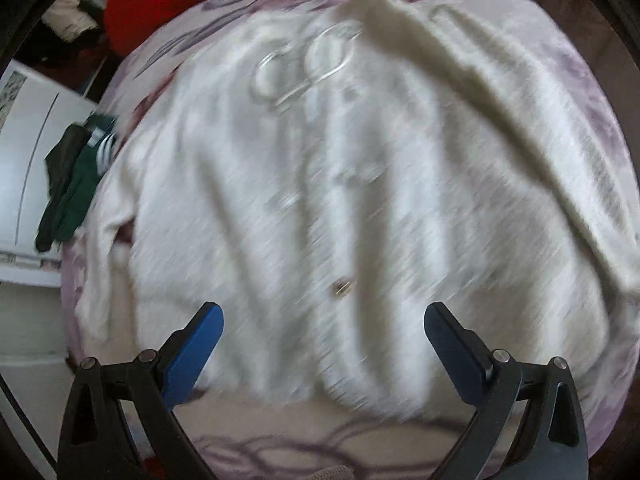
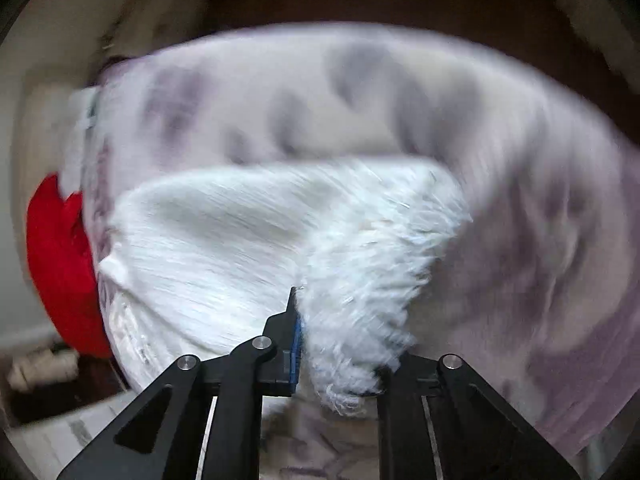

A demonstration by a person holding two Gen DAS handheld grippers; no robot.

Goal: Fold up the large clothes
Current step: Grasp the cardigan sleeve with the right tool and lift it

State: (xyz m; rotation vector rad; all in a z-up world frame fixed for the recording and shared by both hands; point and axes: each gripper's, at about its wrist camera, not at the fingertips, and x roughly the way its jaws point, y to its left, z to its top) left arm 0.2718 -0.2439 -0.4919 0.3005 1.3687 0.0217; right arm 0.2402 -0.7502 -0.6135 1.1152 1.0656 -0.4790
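No writing is legible; the left tool (image 1: 324, 312), jaws wide and empty, points down at the white fuzzy knit garment (image 1: 320, 184), whose edge the right tool (image 2: 320, 320) clamps.

No legible txt/labels/nos. Looped emblem on white garment (image 1: 304, 184) front too blurred to read.

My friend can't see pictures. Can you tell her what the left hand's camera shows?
A big white sweater lies spread on a bed covered by a blanket with purple flowers, all a bit blurry. The left gripper hovers over the sweater's near edge, its blue fingers wide apart and holding nothing. A dark green garment and something red sit at the bed's edges.
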